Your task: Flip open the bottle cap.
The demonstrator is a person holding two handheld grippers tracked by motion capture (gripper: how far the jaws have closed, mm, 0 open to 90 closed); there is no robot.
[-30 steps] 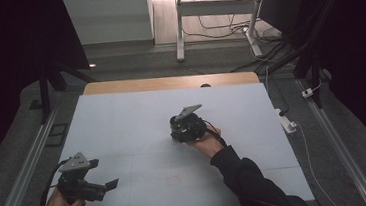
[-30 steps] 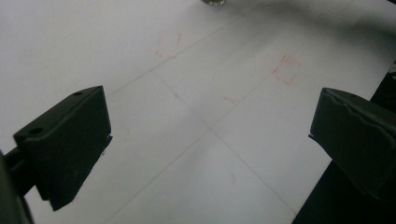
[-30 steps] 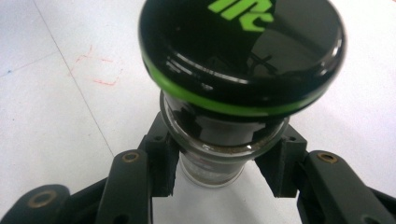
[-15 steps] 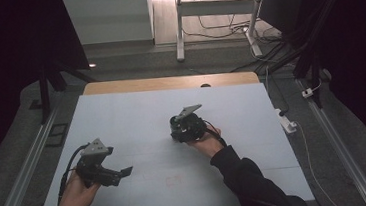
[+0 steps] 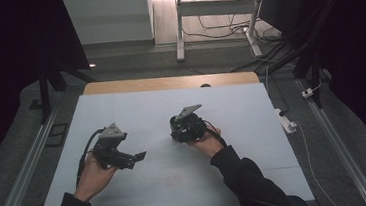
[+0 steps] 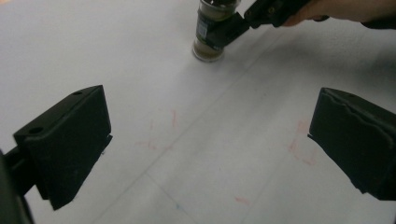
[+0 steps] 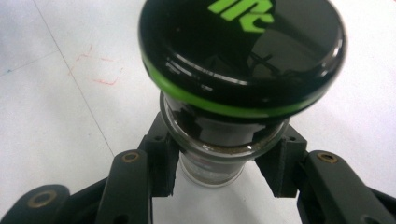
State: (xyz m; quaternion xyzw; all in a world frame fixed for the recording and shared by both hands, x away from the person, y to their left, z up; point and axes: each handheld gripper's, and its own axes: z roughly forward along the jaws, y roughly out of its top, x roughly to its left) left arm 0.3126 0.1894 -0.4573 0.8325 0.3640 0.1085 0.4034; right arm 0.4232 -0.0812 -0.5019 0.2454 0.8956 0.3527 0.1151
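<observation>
- Two grippers over the white table (image 5: pixel 257 176); landmark is the spice jar (image 6: pixel 209 35), standing on the sheet about mid-table.
- Right gripper (image 7: pixel 219 179) is clamped on the jar's glass body just below the cap, jaws closed as far as the glass lets them, pads pressing from both sides (reads as a steadying hold so the jar can't spin or tip).
- Jar is upright, base flat on the table, long axis vertical; black lid with green ring (image 7: pixel 243 56) points straight up, toward the right gripper's camera.
- Left gripper (image 6: pixel 205 154) holds nothing, jaws spread wide, bare table between them; it sits well apart from the jar, to the jar's left in the high view, aimed at it.
- Likely reason for the layout: one hand pins the body, the free one is lined up to come at the cap (a guess, lid is on and untouched).
- Faint red marks (image 6: pixel 161 133) on the sheet between left gripper and jar.
</observation>
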